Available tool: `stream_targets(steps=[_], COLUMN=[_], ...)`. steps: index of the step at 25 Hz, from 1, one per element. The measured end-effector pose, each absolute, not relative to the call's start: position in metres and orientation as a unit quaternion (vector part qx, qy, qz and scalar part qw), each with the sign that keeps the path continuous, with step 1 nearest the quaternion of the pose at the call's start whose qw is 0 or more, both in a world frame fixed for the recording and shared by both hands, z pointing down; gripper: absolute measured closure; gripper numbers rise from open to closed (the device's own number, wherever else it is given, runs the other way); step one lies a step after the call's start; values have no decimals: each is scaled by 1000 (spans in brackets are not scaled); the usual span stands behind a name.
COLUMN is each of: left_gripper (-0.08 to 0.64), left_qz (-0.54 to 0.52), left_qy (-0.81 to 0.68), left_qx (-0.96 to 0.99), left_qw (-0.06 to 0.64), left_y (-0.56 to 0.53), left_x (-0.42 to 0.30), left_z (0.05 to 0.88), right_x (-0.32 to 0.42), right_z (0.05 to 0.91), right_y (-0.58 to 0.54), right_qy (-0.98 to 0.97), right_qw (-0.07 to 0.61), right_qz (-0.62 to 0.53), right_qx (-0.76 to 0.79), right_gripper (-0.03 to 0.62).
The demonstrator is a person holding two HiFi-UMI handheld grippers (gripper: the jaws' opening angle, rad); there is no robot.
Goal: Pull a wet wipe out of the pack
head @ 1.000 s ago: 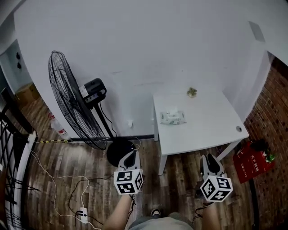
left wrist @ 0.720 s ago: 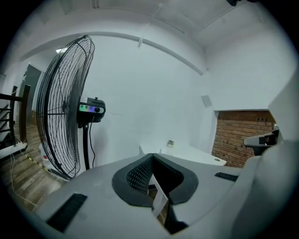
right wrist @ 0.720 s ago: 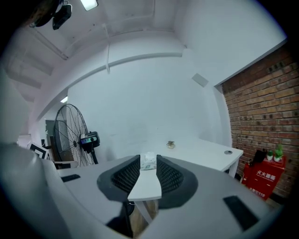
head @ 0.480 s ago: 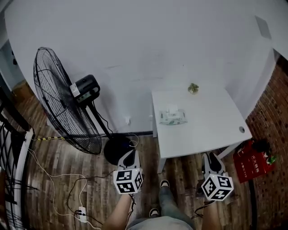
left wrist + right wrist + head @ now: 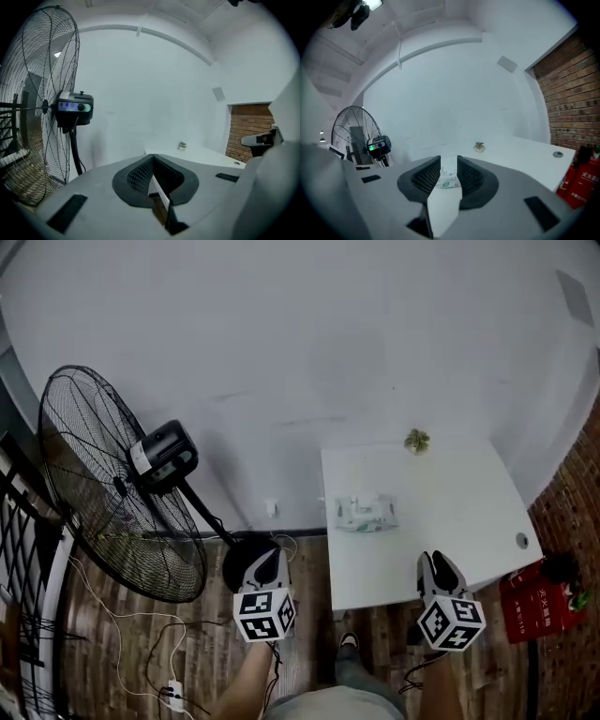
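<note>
Left gripper view: the left gripper's (image 5: 152,159) jaws meet at their tips, with nothing held between them. Right gripper view: the right gripper's (image 5: 448,161) jaws stand a little apart and hold nothing; through the narrow gap the pack (image 5: 449,182) shows further off, lying flat on the white worktop (image 5: 520,159). Head view, looking steeply down: both grippers are held low in front of the person, the left gripper (image 5: 265,568) over the wooden floor (image 5: 187,643) just left of the worktop (image 5: 459,512), the right gripper (image 5: 436,563) at the worktop's near edge. The pack (image 5: 366,513) lies near the worktop's left edge, well apart from both grippers. A small plant (image 5: 416,440) sits at the far edge, against the white wall (image 5: 309,343). A large standing fan (image 5: 112,493) is on the floor to the left, its round base (image 5: 246,563) near the left gripper. Brick wall (image 5: 572,512) runs along the right.
</note>
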State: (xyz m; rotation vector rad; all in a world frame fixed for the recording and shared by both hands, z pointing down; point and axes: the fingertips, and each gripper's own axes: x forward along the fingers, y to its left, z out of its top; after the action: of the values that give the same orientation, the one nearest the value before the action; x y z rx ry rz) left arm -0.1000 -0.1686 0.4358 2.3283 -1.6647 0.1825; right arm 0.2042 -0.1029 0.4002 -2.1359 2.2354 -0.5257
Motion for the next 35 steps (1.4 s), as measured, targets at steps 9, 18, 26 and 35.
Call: stream_targets(steps=[9, 18, 26, 35], left_gripper=[558, 560, 558, 558], left_qz=[71, 82, 88, 89], left_qy=[-596, -616, -614, -603], left_qx=[788, 769, 766, 775], left_qw=[137, 150, 167, 168], left_y=[-255, -302, -331, -350], left_x=[-80, -77, -85, -83], left_z=[430, 442, 457, 459], right_x=[228, 228, 210, 200], right_z=[400, 415, 427, 436], right_y=[-212, -283, -309, -316], right_qy=[731, 753, 760, 763], right_qw=[3, -15, -34, -55], right_qz=[-179, -194, -203, -212], right_qx=[-658, -628, -617, -608], right_gripper=[482, 483, 482, 482])
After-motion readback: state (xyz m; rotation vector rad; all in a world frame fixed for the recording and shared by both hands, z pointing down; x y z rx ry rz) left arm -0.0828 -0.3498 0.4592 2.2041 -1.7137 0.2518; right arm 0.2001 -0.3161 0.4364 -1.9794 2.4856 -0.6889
